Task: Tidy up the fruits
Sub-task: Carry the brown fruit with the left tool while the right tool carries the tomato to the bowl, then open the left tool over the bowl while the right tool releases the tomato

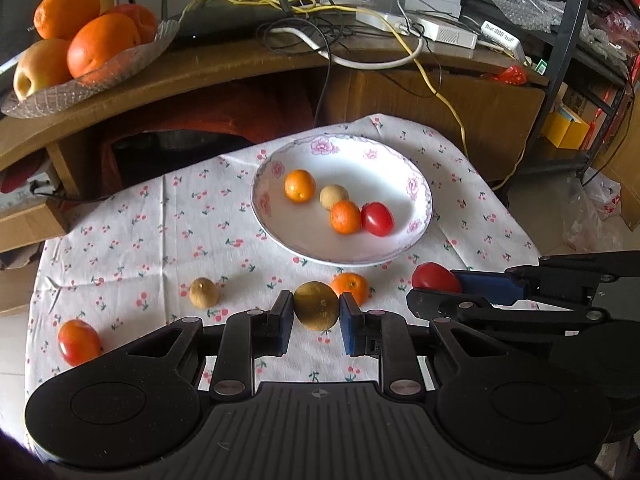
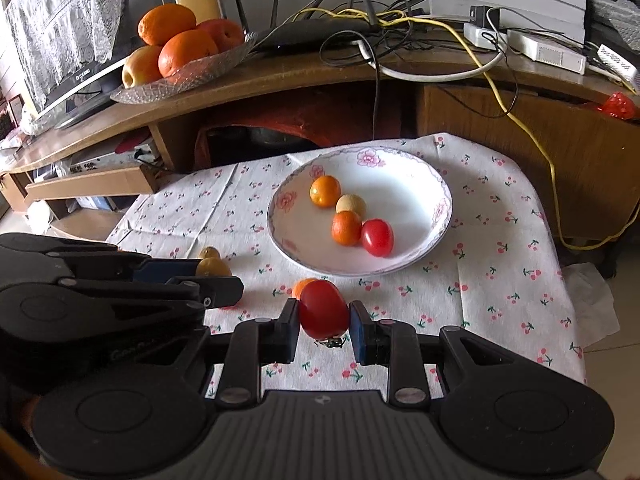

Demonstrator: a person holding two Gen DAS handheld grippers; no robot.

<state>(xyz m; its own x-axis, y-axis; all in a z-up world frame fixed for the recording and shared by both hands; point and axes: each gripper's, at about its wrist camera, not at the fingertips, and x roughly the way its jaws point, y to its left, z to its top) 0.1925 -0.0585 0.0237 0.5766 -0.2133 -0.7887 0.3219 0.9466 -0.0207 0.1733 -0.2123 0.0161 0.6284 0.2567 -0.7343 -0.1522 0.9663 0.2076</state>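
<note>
- left gripper (image 1: 316, 312): nearest the left wrist camera, jaws closed to fruit width, blue pads touching both sides of a brown longan (image 1: 316, 306). Can't tell whether the longan is lifted off the cloth.
- right gripper (image 2: 324, 320): nearest the right wrist camera, jaws clamped on a red cherry tomato (image 2: 323, 309), stem end pointing down. It seems slightly above the cloth.
- Surface: white tablecloth (image 1: 160, 240) with cherry print.
- Far left on the cloth: loose red tomato (image 1: 79, 342) near the edge.
- Right of it: second longan (image 1: 204, 292), apart from the left gripper.
- Small orange (image 1: 351, 286) just behind the held longan, just beside the plate's near rim.
- The right gripper enters the left view from the right, its held tomato near the small orange.
- Plate (image 1: 360, 152): white, floral rim, centre-back of the cloth. It holds, left to right: an orange kumquat (image 1: 300, 186), a pale longan (image 1: 334, 197), a second kumquat (image 1: 345, 217) and a red tomato in the plate (image 1: 378, 219). The last three touch in a cluster.
- Background: wooden desk (image 1: 240, 64) behind the cloth, glass dish of big oranges and apples (image 1: 84, 44) on its left end, cables and white boxes to the right.
</note>
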